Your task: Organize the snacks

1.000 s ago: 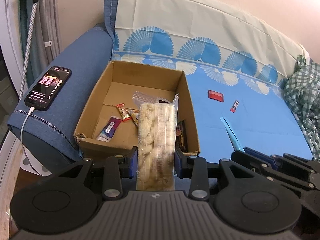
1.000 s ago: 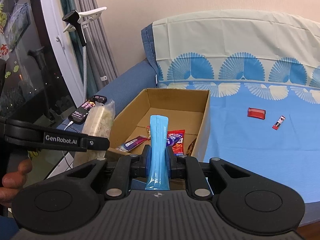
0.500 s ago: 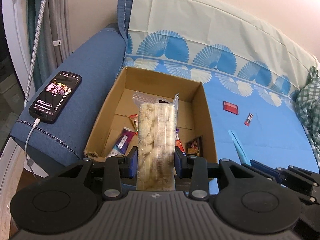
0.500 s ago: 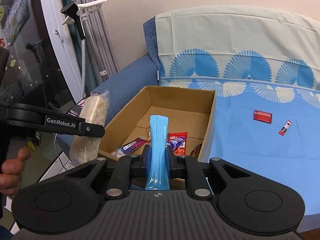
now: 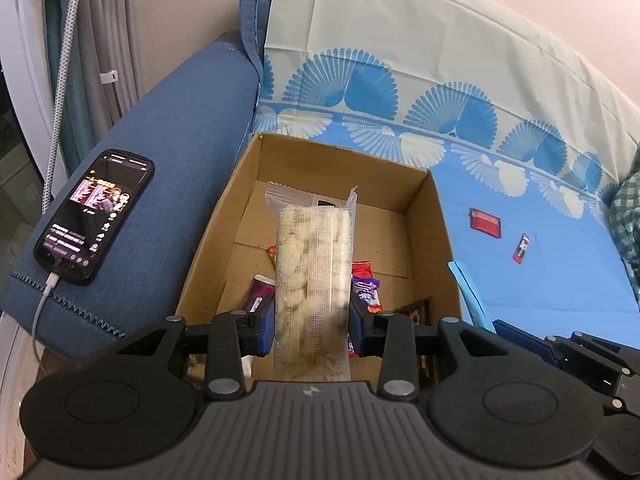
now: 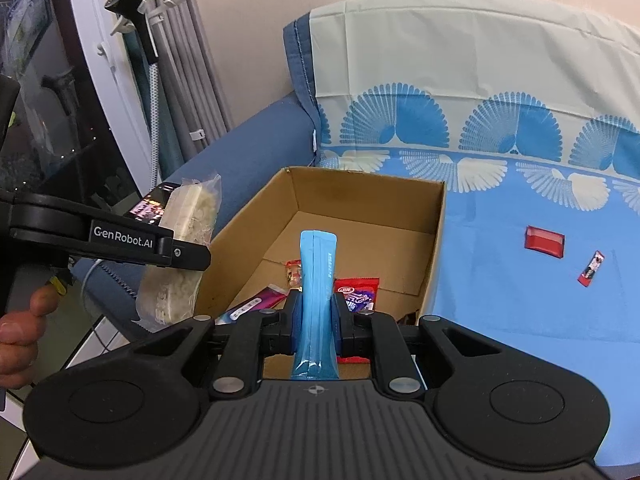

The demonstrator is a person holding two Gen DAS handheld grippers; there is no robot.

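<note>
- The left gripper [image 5: 312,326] stays clamped on the clear plastic bag of pale puffed snacks [image 5: 314,276], held upright at centre frame.
- The right gripper [image 6: 316,316] stays clamped on the slim light-blue foil sachet [image 6: 316,288].
- Both have closed in on the open brown cardboard box [image 5: 208,240]: it now fills mid-frame, with small wrapped bars [image 6: 356,290] on its floor.
- A red packet [image 6: 544,240] and a small dark bar [image 6: 591,269] lie on the blue cloth, right of the box.
- Judgement: releasing both into the box looks next.
</note>
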